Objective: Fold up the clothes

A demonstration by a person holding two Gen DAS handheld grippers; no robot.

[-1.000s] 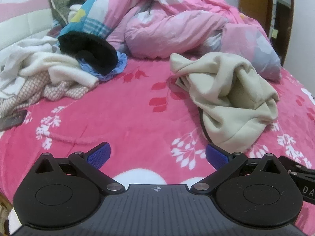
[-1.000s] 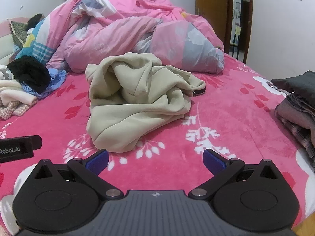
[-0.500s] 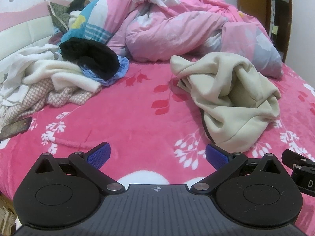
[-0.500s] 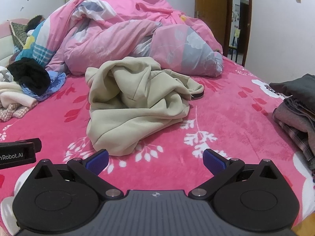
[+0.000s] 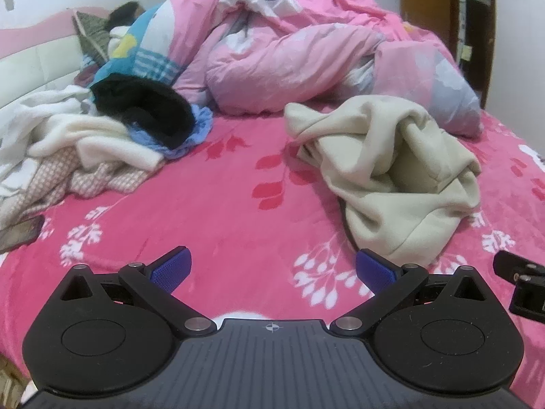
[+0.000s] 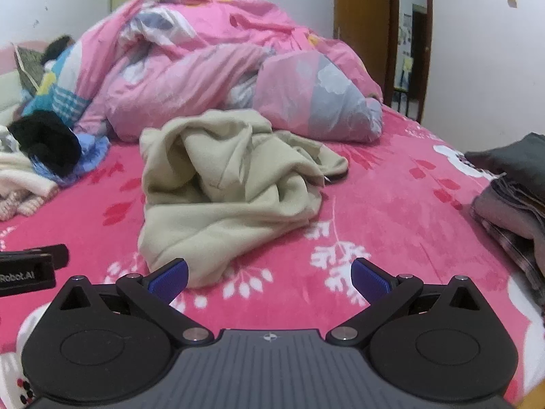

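Note:
A crumpled beige garment (image 5: 391,177) lies in a heap on the pink flowered bedspread (image 5: 221,204). It also shows in the right wrist view (image 6: 231,187), just ahead of the fingers. My left gripper (image 5: 272,269) is open and empty, low over the bedspread, with the garment ahead to its right. My right gripper (image 6: 269,276) is open and empty, its left fingertip (image 6: 170,277) close to the garment's near edge. The right gripper's body shows at the right edge of the left wrist view (image 5: 524,286).
A pile of white, checked, blue and black clothes (image 5: 102,143) lies at the left. A bunched pink duvet (image 5: 289,44) fills the back of the bed. Folded dark clothes (image 6: 511,197) are stacked at the right bed edge. The left gripper's body (image 6: 30,269) shows at left.
Both grippers have dropped a little lower and moved slightly closer to the beige garment. Both stay open. The garment has not moved.

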